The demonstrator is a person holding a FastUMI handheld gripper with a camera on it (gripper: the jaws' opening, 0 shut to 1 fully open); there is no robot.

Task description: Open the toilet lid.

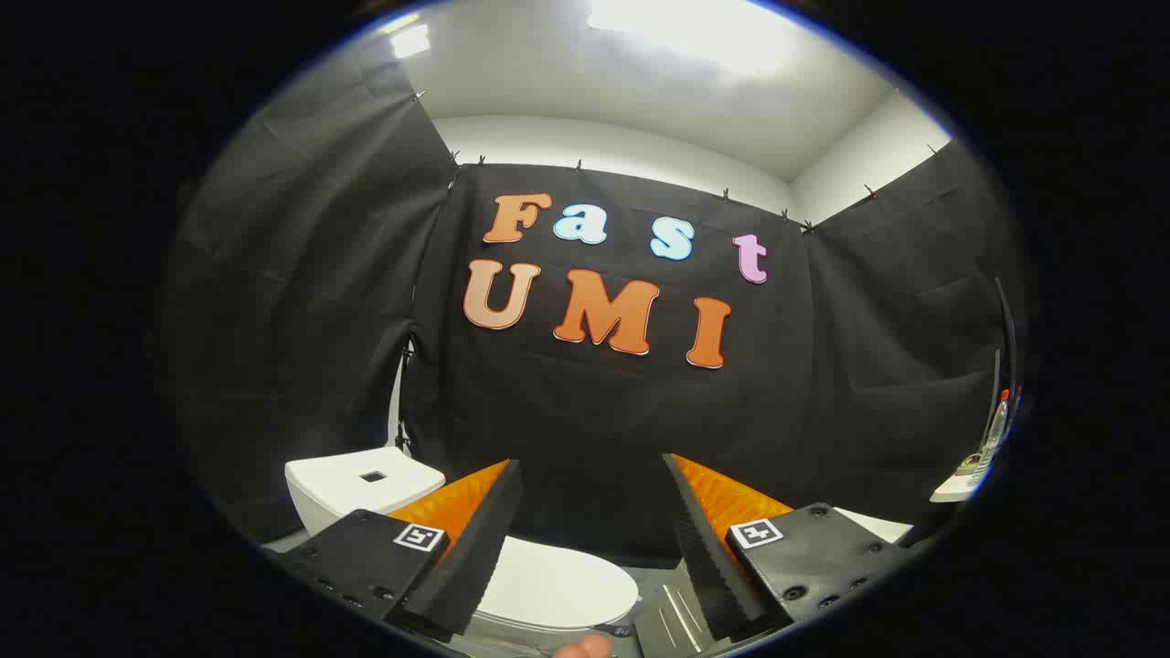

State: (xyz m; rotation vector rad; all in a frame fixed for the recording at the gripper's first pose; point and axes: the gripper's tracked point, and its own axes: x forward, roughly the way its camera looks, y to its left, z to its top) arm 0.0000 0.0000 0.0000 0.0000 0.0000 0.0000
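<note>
Nearest, at the bottom between the fingers, a fingertip-like bit of a person's hand [582,647], too little showing to tell more. Fingers [475,539] of the gripper [592,475] spread wide apart, holding nothing and touching nothing; square markers on the blocks behind them.

Just beyond and below the fingers, the toilet lid [558,585]: white, oval, lying flat and closed on the bowl, partly hidden behind the left finger. Nothing resting on it. To its right, under the right finger, a grey floor patch with a few pale parallel lines [672,617]; cannot tell what they are.

Behind the lid and off to the left, past the left finger, the white cistern [361,484], with a small dark square button in its top, standing against the black cloth wall [603,411].

Further right, beyond the right finger, a white surface edge [882,525], and further still a small white shelf [955,493] carrying a clear bottle with a red cap [994,429] and some small items too blurred to name.

Farthest, the black cloth hung on three sides by clips, white wall above it [603,146], and a bright ceiling light [695,27].
</note>
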